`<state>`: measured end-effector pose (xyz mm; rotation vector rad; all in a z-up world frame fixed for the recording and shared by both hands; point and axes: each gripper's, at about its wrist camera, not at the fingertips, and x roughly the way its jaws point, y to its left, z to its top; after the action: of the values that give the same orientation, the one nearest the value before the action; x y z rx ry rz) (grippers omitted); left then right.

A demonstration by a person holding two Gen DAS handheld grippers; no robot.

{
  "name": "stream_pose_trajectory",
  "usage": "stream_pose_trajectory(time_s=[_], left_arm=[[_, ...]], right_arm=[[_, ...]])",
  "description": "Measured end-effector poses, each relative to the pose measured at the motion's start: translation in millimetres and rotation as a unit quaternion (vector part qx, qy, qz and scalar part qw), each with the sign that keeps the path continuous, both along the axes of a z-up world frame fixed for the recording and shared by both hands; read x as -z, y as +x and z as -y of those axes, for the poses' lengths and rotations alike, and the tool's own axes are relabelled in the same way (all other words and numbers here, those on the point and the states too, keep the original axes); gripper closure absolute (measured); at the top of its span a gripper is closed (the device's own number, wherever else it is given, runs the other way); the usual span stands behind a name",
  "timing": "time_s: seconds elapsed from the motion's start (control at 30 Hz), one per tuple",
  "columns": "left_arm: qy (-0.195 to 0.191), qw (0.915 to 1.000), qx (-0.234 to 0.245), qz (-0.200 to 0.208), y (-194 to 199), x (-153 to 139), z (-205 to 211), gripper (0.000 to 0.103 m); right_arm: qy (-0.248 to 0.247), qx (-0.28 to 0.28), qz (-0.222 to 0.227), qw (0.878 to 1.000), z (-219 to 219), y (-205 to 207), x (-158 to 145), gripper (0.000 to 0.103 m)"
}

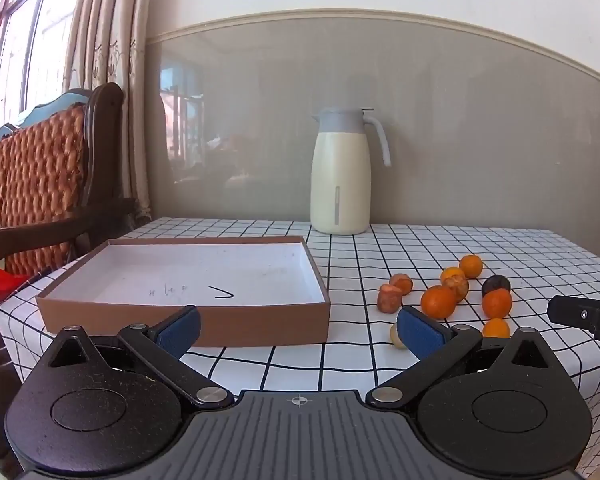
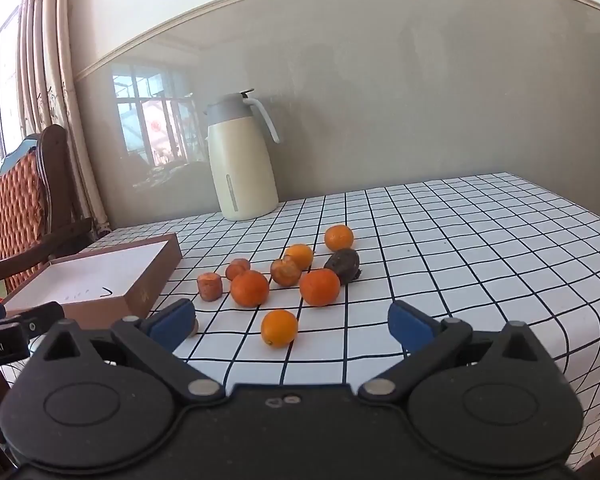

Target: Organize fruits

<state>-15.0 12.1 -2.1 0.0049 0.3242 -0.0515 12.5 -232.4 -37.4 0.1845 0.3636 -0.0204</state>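
Fruit is all sitting loose on the checked tablecloth, none of it in the box yet. The shallow brown box with the white inside sits to the left, and the pile is just right of it: several oranges, a couple of brownish wrinkled pieces, one dark purple fruit, plus a small pale one partly hidden behind a blue pad. A cream thermos jug stands upright at the back by the wall. The left gripper has its jaws spread wide with nothing between them, hovering near the box's front corner. The right gripper is spread just as wide, with one orange lying on the cloth between its fingers, not touched.
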Motion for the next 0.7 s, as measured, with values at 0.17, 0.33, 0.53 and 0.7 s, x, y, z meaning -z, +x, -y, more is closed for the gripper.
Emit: stream_pose_trajectory(time_s=[0.17, 0.33, 0.53, 0.7], left_arm=[[0.008, 1.0000, -0.001, -0.001, 6.2, 6.7, 2.3, 0.000], [0.014, 0.9999, -0.003, 0.003, 10.1, 8.9, 1.8, 0.000], [0.016, 0.9998, -0.005, 0.007, 8.9, 14.0, -0.2, 0.000], [0.017, 0.9998, -0.007, 0.010, 8.6, 15.1, -1.4, 0.000]], right_arm=[[0.002, 0.000, -0.001, 1.000, 1.2, -0.6, -1.0, 0.006], [0.005, 0.000, 0.000, 1.000, 2.1, -0.2, -1.7, 0.006], [0.003, -0.003, 0.001, 1.000, 1.6, -0.2, -1.8, 0.006], [0.005, -0.002, 0.003, 1.000, 1.3, -1.1, -1.3, 0.006]])
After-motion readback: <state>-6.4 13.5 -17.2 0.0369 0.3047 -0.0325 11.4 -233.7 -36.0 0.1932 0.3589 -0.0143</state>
